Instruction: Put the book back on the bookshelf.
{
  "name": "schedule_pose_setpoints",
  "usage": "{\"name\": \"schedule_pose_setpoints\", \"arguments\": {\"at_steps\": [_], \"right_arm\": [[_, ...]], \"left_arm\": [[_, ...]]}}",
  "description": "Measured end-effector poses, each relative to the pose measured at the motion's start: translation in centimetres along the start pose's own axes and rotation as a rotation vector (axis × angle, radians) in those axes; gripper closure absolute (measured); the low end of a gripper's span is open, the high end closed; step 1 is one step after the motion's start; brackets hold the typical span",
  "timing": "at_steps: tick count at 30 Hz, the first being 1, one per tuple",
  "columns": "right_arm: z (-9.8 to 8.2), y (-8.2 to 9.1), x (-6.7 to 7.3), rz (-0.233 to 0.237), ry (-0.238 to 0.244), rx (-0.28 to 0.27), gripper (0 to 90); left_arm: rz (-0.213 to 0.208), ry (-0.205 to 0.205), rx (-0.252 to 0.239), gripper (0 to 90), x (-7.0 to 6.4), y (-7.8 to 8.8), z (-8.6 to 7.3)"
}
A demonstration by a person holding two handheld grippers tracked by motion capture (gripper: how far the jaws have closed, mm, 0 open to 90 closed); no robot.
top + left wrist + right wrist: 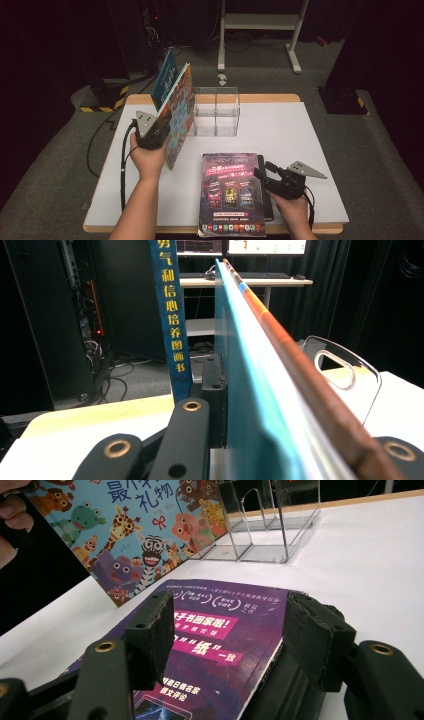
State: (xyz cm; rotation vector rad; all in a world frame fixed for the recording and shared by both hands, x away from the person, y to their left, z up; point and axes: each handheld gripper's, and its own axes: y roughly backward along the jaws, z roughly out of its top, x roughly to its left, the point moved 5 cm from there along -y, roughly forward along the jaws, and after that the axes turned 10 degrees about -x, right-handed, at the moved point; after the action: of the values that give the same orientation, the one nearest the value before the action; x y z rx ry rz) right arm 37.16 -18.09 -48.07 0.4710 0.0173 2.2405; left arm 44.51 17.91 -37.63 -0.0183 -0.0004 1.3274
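A white-topped desk (300, 150) with a wooden edge stands on grey carpet. Toward its far edge sits a clear plastic holder (216, 111) with upright dividers. At the near edge a purple-covered book (231, 194) lies flat on a darker book (266, 197) that shows along its right side. An illustrated picture book (179, 117) stands tilted at the left, just beside the holder.

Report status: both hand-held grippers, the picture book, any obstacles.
Left hand-held gripper shut on picture book, held tilted. Right hand-held gripper open over purple book. Clear rack beside picture book.
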Motion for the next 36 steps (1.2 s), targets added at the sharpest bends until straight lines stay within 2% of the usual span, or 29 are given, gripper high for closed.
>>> {"name": "schedule_pose_setpoints", "arguments": {"at_steps": [6, 12, 27, 36], "right_arm": [[0.0, 0.0, 0.0, 0.0, 0.0, 0.0, 37.4], [0.0, 0.0, 0.0, 0.0, 0.0, 0.001, 37.4], [0.0, 0.0, 0.1, 0.001, 0.002, 0.001, 37.4], [0.0, 0.0, 0.1, 0.003, 0.0, -0.001, 37.4]], "left_arm": [[-0.001, 0.01, 0.002, 79.1, 0.2, 0.1, 0.0], [-0.01, 0.003, 0.008, 76.7, 0.2, 0.3, -0.3], [-0.013, -0.009, 0.033, 75.3, 0.3, 2.2, -2.3], [-0.019, -0.001, 0.038, 74.9, 0.1, 3.1, -3.6]]}}
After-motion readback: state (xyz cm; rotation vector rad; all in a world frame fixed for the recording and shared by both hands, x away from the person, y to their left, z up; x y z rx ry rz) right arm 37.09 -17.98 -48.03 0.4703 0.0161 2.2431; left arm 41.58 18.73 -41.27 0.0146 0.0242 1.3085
